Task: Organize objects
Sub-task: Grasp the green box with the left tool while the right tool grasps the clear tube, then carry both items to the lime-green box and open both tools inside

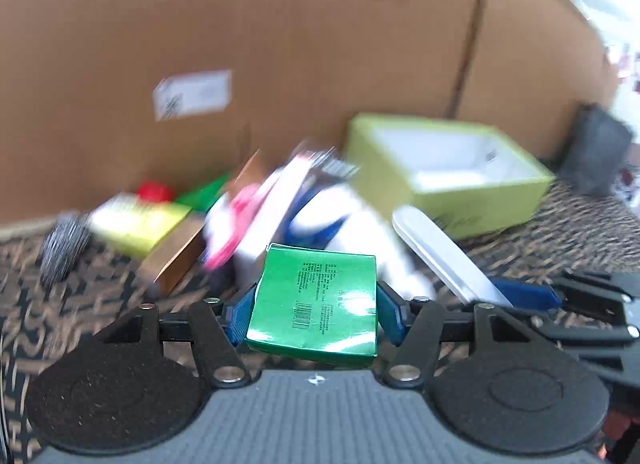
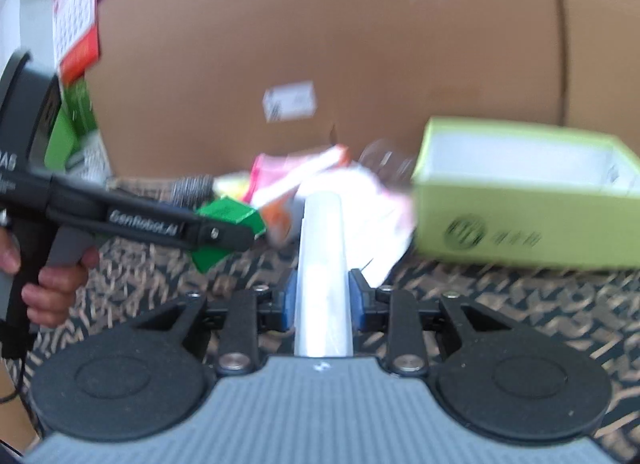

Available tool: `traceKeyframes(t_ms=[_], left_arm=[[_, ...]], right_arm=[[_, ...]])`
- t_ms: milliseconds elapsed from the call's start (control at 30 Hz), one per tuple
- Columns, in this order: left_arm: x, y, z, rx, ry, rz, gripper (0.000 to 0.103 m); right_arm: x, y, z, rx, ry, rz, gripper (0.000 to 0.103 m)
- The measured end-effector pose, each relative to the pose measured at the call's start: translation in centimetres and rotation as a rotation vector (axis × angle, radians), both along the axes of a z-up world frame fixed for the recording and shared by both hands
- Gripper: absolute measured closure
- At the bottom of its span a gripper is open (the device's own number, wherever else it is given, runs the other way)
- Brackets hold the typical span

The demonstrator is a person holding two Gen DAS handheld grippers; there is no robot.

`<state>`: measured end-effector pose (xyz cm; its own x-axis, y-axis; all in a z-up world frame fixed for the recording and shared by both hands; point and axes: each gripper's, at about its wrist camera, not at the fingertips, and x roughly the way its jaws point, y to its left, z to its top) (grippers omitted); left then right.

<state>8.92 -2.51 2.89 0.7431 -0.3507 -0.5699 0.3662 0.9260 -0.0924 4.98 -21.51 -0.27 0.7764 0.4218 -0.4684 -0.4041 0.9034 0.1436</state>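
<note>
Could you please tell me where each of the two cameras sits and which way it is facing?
Left wrist: on the left gripper, facing a pile and cardboard wall; its fingers clamp a green box.
Right wrist: on the right gripper, facing the same way; its fingers clamp a white tube; the person's left hand shows.
Shared: open lime box, green box, white tube, wall, each other's gripper.
</note>
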Motion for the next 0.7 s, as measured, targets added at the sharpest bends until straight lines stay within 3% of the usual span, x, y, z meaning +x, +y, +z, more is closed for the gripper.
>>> traceKeyframes(t_ms=[200,333,467,700], left_arm=[[1.6,-5.8,4.8,-0.033,-0.124,-0.12,0.038],[4.9,-8.8,6.4,-0.118,-0.102,-0.161,0.038],[9.6,-11.7,6.1,-0.152,-0.07,-0.148,0.038],[16.0,-15.6,3.2,-0.1,-0.014,-0.13,0.038]], right_arm=[[1.7,-4.6,4.8,-0.011,-0.103,-0.094,0.076],[5.5,-7.2,6.4,-0.003,-0.084,-0.142,0.076],[10.3,-8.6,6.5,-0.042,-0.05,-0.219,0.076],[17.9,-10.3,3.0,-0.098,0.091,-0.248,0.076]])
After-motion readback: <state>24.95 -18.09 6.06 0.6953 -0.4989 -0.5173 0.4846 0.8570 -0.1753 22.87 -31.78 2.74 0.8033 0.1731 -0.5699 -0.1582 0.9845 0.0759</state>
